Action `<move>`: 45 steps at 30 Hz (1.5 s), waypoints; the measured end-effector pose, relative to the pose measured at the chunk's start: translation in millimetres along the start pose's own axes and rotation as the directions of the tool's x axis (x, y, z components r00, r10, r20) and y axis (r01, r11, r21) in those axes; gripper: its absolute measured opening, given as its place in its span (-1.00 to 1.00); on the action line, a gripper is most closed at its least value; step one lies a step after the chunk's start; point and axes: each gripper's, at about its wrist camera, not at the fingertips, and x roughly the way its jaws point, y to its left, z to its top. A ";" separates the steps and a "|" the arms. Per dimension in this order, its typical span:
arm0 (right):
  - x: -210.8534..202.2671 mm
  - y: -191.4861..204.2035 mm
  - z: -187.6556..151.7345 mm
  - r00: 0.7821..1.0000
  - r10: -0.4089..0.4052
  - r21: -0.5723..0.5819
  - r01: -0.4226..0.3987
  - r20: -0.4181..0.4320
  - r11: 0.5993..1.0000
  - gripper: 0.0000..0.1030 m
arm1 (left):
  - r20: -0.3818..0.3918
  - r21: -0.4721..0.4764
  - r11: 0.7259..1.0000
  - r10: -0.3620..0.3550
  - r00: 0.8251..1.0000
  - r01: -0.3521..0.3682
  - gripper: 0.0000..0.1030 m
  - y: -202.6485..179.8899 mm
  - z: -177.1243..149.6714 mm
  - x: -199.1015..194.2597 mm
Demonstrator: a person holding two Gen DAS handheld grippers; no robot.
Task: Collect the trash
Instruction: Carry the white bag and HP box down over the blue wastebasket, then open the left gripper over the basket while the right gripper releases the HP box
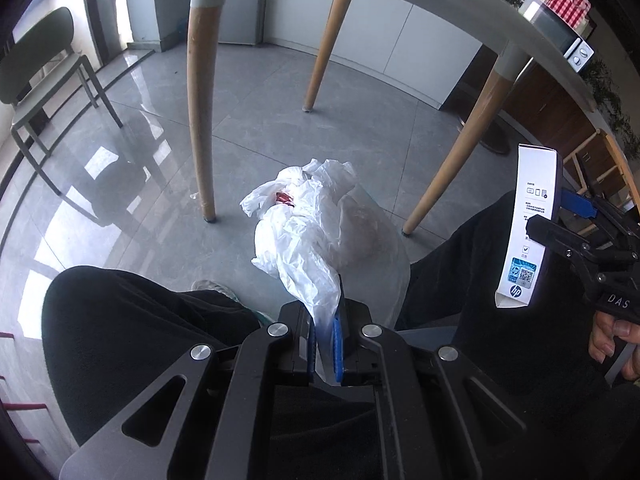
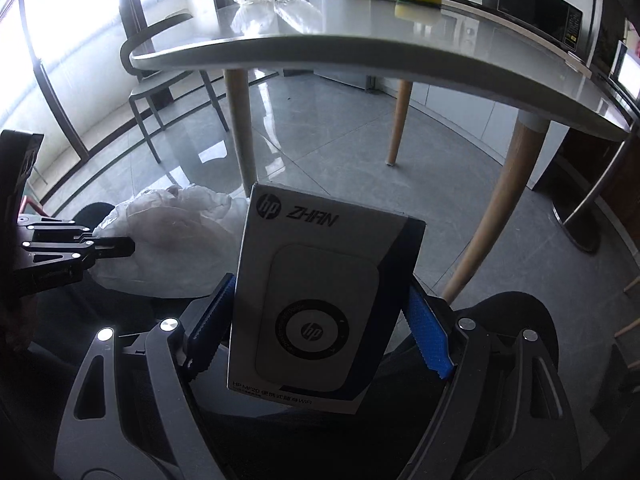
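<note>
Clearly my left gripper [image 1: 325,334] is clenched on the limp, slippery plastic bag [image 1: 304,216] above my lap, best pinched at its bunched neck — my right gripper [image 2: 320,320] clamps the light, stiff HP box [image 2: 320,300] by its side edges — crushable

We see a thin, crinkled, translucent white plastic bag [image 1: 304,220] and a smooth printed cardboard box [image 2: 320,300] with a faint sheen. Our grippers are matt black plastic with shiny metal screws [image 1: 278,329] and ribbed blue rubbery pads [image 2: 428,328]. The grey floor tiles [image 1: 260,120] are polished and reflective. The table [image 2: 360,52] has a glossy top and matt wooden legs [image 1: 200,120].
</note>
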 end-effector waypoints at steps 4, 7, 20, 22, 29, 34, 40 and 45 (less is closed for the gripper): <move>24.4 9.8 5.6 0.999 -0.033 -0.094 0.032 -0.006 0.995 0.48 | -0.032 -0.050 0.999 -0.016 0.999 0.014 -0.90 9.7 8.2 15.7; 41.7 14.1 10.4 1.000 -0.019 -0.122 0.017 -0.019 0.992 0.48 | -0.052 -0.095 0.995 -0.033 0.998 0.028 -0.90 18.2 12.5 25.5; 129.5 7.4 22.0 0.983 0.030 -0.042 -0.038 -0.179 0.998 0.48 | -0.122 -0.151 0.988 -0.002 0.993 -0.016 -0.90 24.6 34.8 86.8; 145.2 4.2 22.4 0.978 0.028 -0.017 -0.032 -0.207 0.999 0.48 | -0.128 -0.161 0.987 -0.004 0.992 -0.016 -0.90 25.9 39.4 95.5; 189.0 -12.7 20.0 0.944 0.076 0.106 -0.044 -0.321 0.993 0.48 | -0.183 -0.214 0.977 -0.025 0.983 -0.015 -0.90 33.7 43.9 123.6; 219.6 -22.9 18.2 0.927 0.089 0.160 -0.032 -0.363 0.987 0.48 | -0.203 -0.219 0.975 -0.016 0.979 -0.029 -0.90 35.2 50.3 147.1; 255.6 -35.0 12.5 0.913 0.105 0.217 -0.018 -0.395 0.976 0.48 | -0.226 -0.182 0.982 0.001 0.974 -0.043 -0.90 35.7 55.2 174.1; 284.9 -52.8 7.0 0.900 0.123 0.283 0.001 -0.418 0.959 0.48 | -0.251 -0.156 0.987 0.009 0.968 -0.050 -0.90 37.0 60.3 197.9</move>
